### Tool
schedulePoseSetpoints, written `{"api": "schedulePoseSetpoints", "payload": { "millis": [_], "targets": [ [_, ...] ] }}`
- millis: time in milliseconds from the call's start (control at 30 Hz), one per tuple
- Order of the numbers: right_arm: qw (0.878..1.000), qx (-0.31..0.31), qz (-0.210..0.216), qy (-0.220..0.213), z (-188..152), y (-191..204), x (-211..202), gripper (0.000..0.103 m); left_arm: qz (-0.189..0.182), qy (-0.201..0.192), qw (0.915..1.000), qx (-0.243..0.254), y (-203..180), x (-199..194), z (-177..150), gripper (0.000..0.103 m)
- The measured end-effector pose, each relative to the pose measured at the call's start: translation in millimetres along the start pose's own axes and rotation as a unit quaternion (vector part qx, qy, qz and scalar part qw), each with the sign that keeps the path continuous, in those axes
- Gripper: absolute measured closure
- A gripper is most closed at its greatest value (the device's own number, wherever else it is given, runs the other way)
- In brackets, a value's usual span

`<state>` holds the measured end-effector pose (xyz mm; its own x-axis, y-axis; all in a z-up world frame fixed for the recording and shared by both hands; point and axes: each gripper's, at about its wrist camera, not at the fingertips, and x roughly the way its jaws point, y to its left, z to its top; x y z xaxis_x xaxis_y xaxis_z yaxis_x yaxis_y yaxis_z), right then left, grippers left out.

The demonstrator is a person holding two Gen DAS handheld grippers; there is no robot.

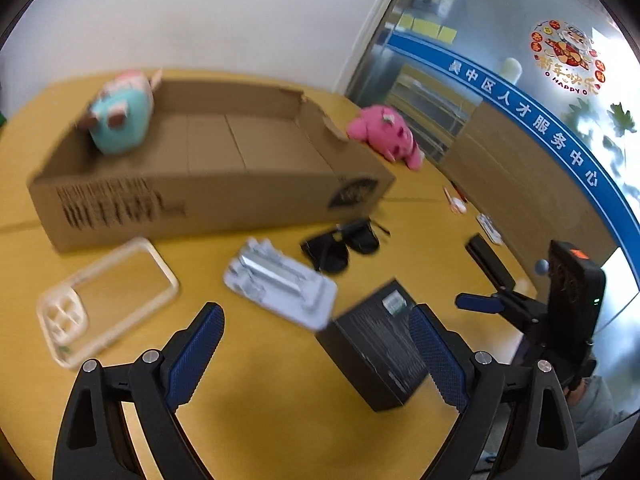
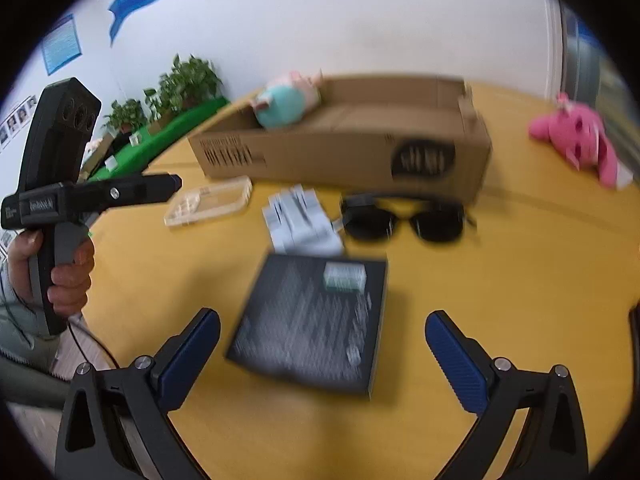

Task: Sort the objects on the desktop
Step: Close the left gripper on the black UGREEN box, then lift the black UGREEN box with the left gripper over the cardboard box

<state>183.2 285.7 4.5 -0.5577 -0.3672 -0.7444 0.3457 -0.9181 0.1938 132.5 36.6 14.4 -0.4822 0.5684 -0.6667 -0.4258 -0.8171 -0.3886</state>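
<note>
Yellow counter (image 1: 420, 184) carries everything. Cardboard box (image 1: 208, 200) sits toward the far edge, open top, teal plush (image 1: 120, 120) already inside at its left end. Pink plush (image 1: 386, 134) lies on the counter just past the box's right end, not in it. Black box (image 2: 312, 320) lies flat on the near part of the counter, directly ahead of your right claw (image 2: 322, 354). Grey blister pack (image 1: 280, 280) lies just beyond the black box, maybe overlapping its far corner; blur makes it hard to say. Clear phone case (image 1: 106, 300) is left of the pack, near the cardboard box's front wall. Sunglasses (image 2: 402, 220) lie folded open in front of the cardboard box, right of the pack. Small items by the right edge are too blurred to name.

Both your claws are spread wide and carry nothing. Left claw (image 1: 316, 354) hovers over the near counter, black box by its right finger.

Step looks like: picking the next item, sort barely begun, one plush in. Likely next is the black box: drop the right claw, straddle its narrow sides, close, lift to the cardboard box.
</note>
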Motion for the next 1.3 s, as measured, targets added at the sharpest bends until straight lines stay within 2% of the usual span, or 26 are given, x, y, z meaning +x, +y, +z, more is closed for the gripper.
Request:
{"api": "schedulePoseSetpoints", "payload": {
  "millis": [200,300,367,467,533,600,700,767,800,833,867,967,1033,1167,1300],
  "targets": [
    [0.999,0.011,0.014,0.033,-11,3,32,0.001,-0.034,0.057,0.9976,-0.018,2,32,-22,0.008],
    [0.998,-0.018,0.044,0.045,-8,27,44,0.0,-0.04,0.078,0.9953,-0.041,14,39,-29,0.008],
    [0.994,-0.056,0.082,0.052,-12,47,45,0.001,-0.046,0.08,0.994,-0.059,25,37,-33,0.009],
    [0.993,-0.084,0.066,0.045,-14,53,44,0.001,-0.064,0.076,0.9927,-0.069,31,34,-38,0.01],
    [0.996,-0.058,0.057,0.047,-13,39,47,0.001,-0.079,0.08,0.9915,-0.066,31,35,-39,0.01],
    [0.996,-0.043,0.06,0.046,-13,33,48,0.001,-0.09,0.097,0.9893,-0.062,27,42,-41,0.012],
    [0.995,-0.075,0.05,0.042,-14,45,50,0.001,-0.092,0.138,0.9841,-0.062,22,59,-49,0.024],
    [0.993,-0.108,0.017,0.042,-16,56,56,0.001,-0.1,0.136,0.9837,-0.062,20,61,-50,0.03],
    [0.992,-0.115,0.012,0.046,-17,59,60,0.003,-0.105,0.138,0.9824,-0.069,22,62,-51,0.032],
    [0.992,-0.118,0.016,0.052,-18,60,63,0.01,-0.111,0.137,0.981,-0.081,24,64,-51,0.035],
    [0.991,-0.118,0.021,0.058,-19,62,66,0.012,-0.114,0.135,0.9804,-0.087,26,65,-50,0.036],
    [0.989,-0.132,-0.006,0.06,-20,68,68,0.013,-0.108,0.13,0.9816,-0.089,29,63,-48,0.038],
    [0.989,-0.135,-0.014,0.059,-19,70,68,0.015,-0.098,0.122,0.9845,-0.08,26,61,-47,0.04],
    [0.989,-0.137,-0.028,0.058,-13,76,66,0.015,-0.071,0.113,0.9907,-0.026,7,47,-41,0.042],
    [0.989,-0.142,-0.033,0.014,2,83,47,0.015,-0.072,0.069,0.9947,-0.027,7,20,-26,0.042]
  ]
}}
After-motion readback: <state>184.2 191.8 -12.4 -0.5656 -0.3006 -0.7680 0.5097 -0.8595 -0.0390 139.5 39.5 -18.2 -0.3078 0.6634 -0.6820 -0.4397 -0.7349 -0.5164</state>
